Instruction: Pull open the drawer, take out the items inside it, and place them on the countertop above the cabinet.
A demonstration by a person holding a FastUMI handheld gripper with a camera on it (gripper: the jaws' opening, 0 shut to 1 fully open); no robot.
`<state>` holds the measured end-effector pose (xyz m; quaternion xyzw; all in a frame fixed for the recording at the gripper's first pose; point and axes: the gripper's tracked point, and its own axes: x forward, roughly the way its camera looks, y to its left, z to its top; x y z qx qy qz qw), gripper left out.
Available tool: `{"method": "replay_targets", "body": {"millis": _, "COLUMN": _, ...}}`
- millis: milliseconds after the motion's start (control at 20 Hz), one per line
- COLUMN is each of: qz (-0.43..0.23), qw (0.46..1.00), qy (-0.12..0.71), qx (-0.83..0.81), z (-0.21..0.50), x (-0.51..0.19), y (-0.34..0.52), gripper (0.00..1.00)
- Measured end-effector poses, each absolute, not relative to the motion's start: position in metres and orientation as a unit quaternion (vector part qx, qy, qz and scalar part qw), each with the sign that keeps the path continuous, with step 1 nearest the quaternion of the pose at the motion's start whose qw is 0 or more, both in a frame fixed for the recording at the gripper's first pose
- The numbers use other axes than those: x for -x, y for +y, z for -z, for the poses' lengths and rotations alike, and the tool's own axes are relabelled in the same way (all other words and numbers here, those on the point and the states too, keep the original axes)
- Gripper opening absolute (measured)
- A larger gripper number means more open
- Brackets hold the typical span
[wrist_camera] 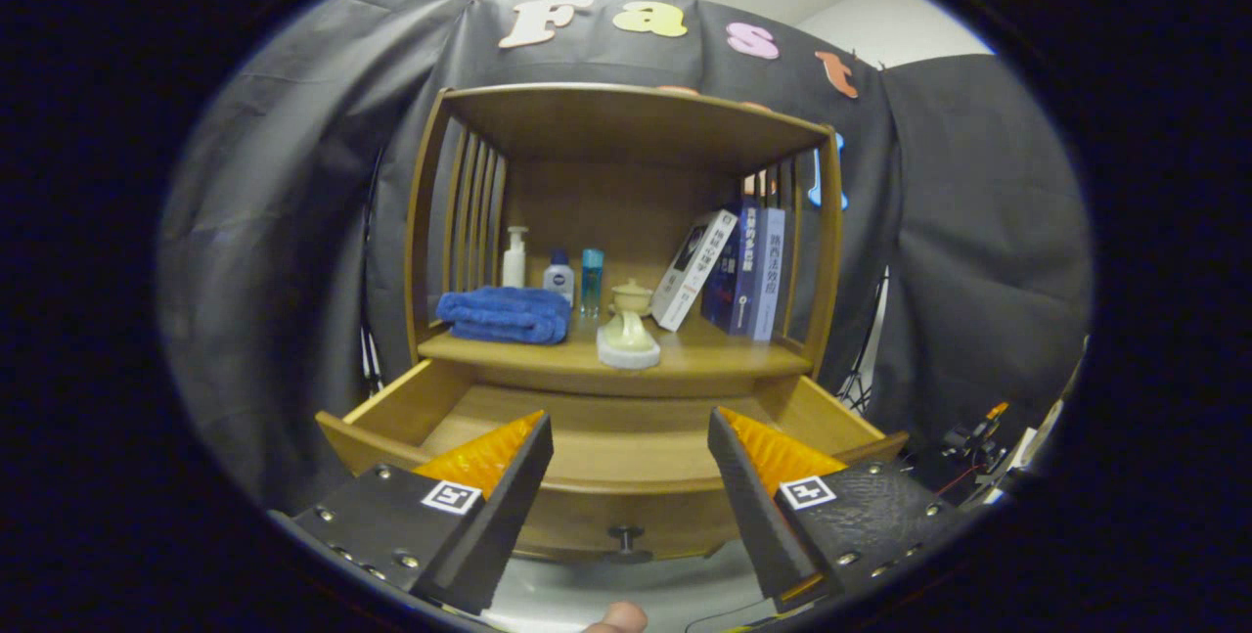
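The wooden cabinet's drawer (626, 501) is pulled out toward me, and its visible floor is bare wood. A small dark knob (626, 540) sits on the drawer front, low between my fingers. My gripper (631, 447) hovers in front of and slightly above the drawer, open, with nothing between the fingers. On the countertop (714, 359) above the drawer stand a folded blue towel (507, 314) on the left and a pale cream ornament on a round base (629, 330) near the front middle.
Behind the towel stand a white pump bottle (514, 256), a small white bottle (558, 276) and a blue bottle (592, 281). Books (743, 271) lean at the right of the shelf. A fingertip (616, 617) shows below the knob. Some gear with cables (973, 447) lies to the right.
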<state>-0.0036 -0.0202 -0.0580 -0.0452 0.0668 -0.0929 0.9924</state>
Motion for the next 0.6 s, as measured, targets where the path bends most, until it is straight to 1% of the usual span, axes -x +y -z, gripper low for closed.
{"method": "replay_targets", "body": {"millis": 200, "qz": 0.092, "qw": 0.991, "qy": 0.091, "qx": 0.036, "z": 0.109, "x": 0.008, "y": -0.028, "gripper": 0.95}}
{"method": "replay_targets", "body": {"millis": 350, "qz": 0.103, "qw": 0.986, "qy": 0.131, "qx": 0.027, "z": 0.151, "x": 0.014, "y": -0.038, "gripper": 0.95}}
{"method": "replay_targets", "body": {"millis": 600, "qz": 0.124, "qw": 0.980, "qy": 0.152, "qx": 0.019, "z": 0.186, "x": 0.013, "y": -0.052, "gripper": 0.96}}
